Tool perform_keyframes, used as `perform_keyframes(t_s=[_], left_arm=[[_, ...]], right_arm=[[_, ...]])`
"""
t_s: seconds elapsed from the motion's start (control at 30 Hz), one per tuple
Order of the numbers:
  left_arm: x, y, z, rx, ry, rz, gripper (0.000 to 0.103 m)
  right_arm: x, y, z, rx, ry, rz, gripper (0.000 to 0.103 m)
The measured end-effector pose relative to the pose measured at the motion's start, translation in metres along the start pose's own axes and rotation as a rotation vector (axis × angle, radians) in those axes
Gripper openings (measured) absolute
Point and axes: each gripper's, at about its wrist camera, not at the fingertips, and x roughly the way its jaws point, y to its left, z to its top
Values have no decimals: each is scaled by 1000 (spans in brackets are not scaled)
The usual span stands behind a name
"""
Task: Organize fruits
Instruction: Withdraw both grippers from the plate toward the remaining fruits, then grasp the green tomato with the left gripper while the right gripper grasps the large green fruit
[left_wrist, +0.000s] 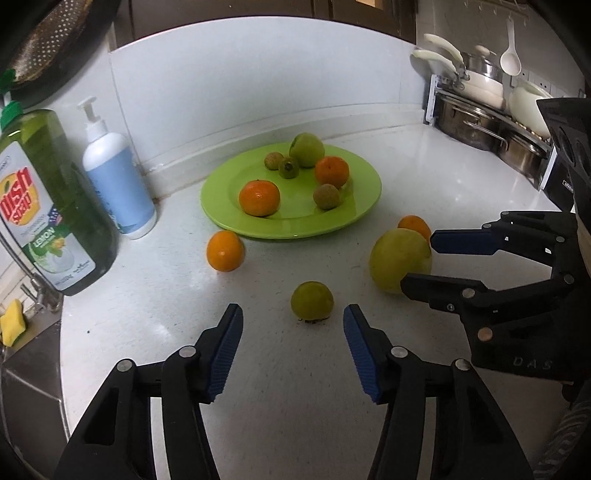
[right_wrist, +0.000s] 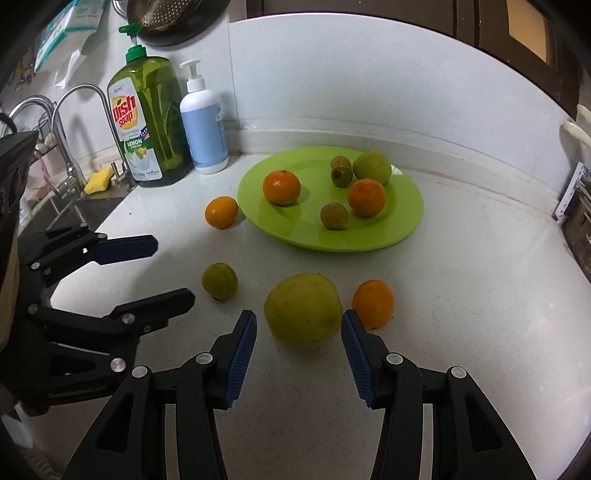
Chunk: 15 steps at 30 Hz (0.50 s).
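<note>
A green plate (left_wrist: 362, 206) (right_wrist: 402, 229) on the white counter holds two oranges, a green fruit and three small brownish fruits. Loose on the counter lie a small green fruit (left_wrist: 312, 300) (right_wrist: 219, 280), a large yellow-green fruit (left_wrist: 397, 258) (right_wrist: 303, 308), an orange (left_wrist: 225, 251) (right_wrist: 221, 212) left of the plate and another orange (left_wrist: 414, 225) (right_wrist: 373, 303). My left gripper (left_wrist: 293, 321) (right_wrist: 173, 269) is open, just short of the small green fruit. My right gripper (right_wrist: 298, 325) (left_wrist: 417, 258) is open with its fingertips either side of the large fruit.
A dish soap bottle (left_wrist: 48, 199) (right_wrist: 147, 122) and a white pump bottle (left_wrist: 114, 177) (right_wrist: 203, 118) stand at the left by the wall. A sink with taps (right_wrist: 70, 122) and a yellow sponge (right_wrist: 98, 181) lies left. A rack of pots (left_wrist: 484, 110) stands at the right.
</note>
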Motion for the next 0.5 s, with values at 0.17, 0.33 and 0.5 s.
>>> perform_keyframes(t_s=[0.17,0.33,0.5], left_arm=[[12,0,0,5,20,-23,52],[22,1,2,-14,36,-40,48],[29,3,2,-35,47,-46,43]], right_arm=[[8,-2,0,2,15,-3,51],[15,-3,0,7,26,6,54],[20,-3,1,7,31,10,53]])
